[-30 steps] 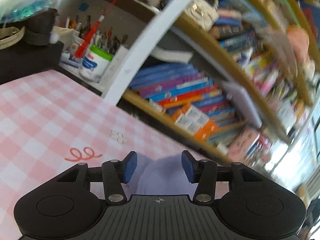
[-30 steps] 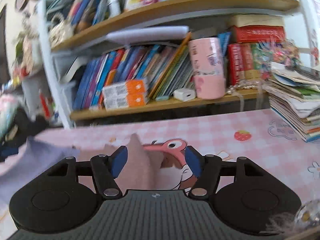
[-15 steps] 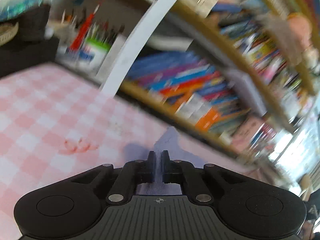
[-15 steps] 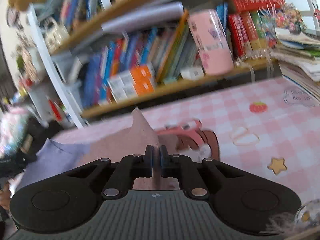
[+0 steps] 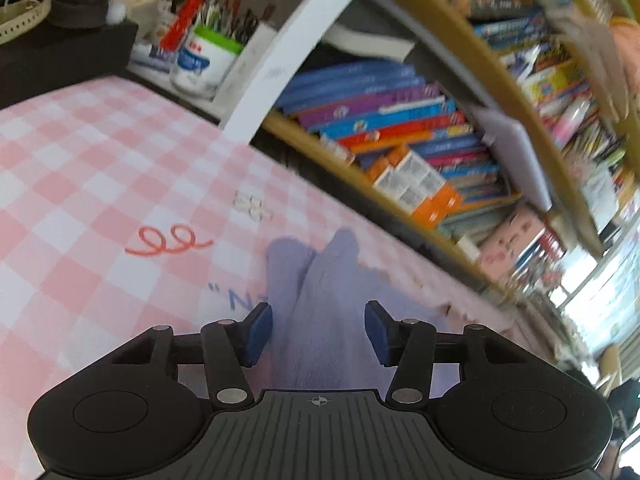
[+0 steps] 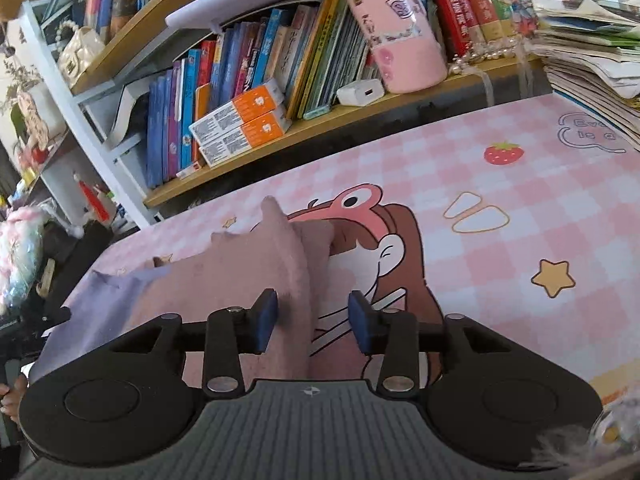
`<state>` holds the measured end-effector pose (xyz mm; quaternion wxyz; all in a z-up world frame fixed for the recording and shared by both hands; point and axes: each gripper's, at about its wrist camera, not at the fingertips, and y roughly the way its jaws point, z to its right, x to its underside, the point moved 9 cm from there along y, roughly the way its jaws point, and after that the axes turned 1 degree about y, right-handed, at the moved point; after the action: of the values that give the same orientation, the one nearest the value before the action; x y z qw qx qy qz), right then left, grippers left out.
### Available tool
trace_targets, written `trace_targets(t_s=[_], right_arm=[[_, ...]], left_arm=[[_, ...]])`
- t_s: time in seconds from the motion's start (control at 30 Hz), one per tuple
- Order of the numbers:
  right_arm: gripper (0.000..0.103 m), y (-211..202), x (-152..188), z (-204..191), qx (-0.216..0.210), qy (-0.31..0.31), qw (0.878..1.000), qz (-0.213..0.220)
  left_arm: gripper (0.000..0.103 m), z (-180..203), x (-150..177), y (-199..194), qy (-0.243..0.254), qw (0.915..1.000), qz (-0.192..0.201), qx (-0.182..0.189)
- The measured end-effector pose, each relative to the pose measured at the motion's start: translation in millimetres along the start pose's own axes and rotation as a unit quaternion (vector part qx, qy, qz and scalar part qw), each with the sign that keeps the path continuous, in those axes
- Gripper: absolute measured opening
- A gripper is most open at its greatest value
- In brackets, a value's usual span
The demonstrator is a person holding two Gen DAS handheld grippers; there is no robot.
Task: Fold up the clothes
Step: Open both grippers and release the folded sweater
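Straddling raised folds, your left claw (image 5: 318, 330) and right claw (image 6: 312, 322) gape wide over the garment (image 6: 224, 280). Close shallow and you'd likely pinch one layer; the fold beside the bookshelf (image 6: 320, 124) slumps.

A pink checked table cover (image 6: 500, 184) lies in front of a wooden bookshelf (image 6: 360, 112) packed with upright books. On that shelf, a pink cylindrical container (image 6: 394, 28) stands beside a white charger (image 6: 360, 92), with two orange-and-white boxes (image 6: 240, 128) stacked further left. Left of the shelf's white post (image 5: 296, 36), a green-rimmed pen pot (image 5: 204, 60) holds pens. Stacked papers (image 6: 592, 40) sit at the shelf's right end.
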<state>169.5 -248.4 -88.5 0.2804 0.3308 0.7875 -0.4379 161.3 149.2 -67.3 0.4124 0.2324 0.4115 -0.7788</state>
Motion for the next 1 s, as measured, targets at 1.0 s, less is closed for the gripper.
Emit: trace_targets(t_s=[1.0], right_arm=[[0.022,14.7,43.0,-91.2,-0.103,-0.096,0.989,-0.051]], left_arm=[[0.063,-61.9,7.5,-152.5,-0.042,0.9873,0.099,-0.117]])
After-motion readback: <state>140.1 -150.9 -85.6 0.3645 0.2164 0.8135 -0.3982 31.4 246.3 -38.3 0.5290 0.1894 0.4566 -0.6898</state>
